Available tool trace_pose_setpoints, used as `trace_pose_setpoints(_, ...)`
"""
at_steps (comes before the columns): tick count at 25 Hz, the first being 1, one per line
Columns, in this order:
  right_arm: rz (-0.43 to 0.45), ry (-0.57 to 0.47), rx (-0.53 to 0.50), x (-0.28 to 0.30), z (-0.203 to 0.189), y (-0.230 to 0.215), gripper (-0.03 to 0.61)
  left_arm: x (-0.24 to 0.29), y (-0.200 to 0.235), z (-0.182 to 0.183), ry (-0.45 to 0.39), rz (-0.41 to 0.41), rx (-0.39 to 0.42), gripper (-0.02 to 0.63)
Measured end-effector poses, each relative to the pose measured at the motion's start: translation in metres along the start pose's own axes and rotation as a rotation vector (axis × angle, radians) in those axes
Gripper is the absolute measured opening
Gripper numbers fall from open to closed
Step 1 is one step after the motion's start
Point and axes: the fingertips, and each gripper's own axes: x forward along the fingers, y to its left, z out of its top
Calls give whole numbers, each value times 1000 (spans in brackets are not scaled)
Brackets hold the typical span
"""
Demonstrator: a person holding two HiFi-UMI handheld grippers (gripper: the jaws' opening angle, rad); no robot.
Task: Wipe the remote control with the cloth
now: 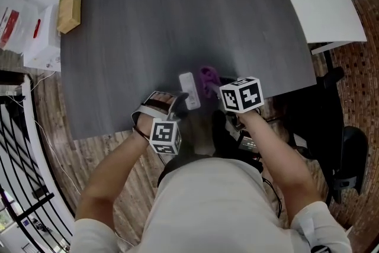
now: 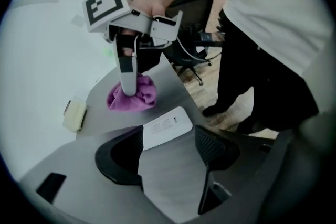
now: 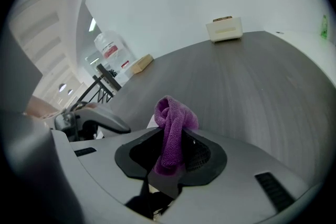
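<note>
Slim white remote control (image 2: pixel 167 126) is laid flat by the desk's (image 1: pixel 177 26) near edge, between the jaws of the wide-open left tool (image 2: pixel 168 140); bunched purple cloth (image 3: pixel 173 128) is pinched in the right tool (image 3: pixel 176 152).

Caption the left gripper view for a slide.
Open left tool straddling a flat white remote control on a grey table; right tool clamps a purple cloth.

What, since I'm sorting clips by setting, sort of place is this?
Probably an office: a dark grey desk beside a white table, and a black swivel chair on castors.
</note>
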Motion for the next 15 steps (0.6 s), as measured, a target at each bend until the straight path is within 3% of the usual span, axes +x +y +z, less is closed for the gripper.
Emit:
trace_pose_setpoints(9,-7,54,-43,-22,-39,-3,107,39,23,-15,83,-240,482,314)
trace_pose_setpoints(12,-1,81,-64,-22,-54,-2,107,43,20,-16,113,-325,488,313)
trace_pose_setpoints(15,-4,83,-32,-21,-63,-4,107,45,21,-14,171,-340,338,293)
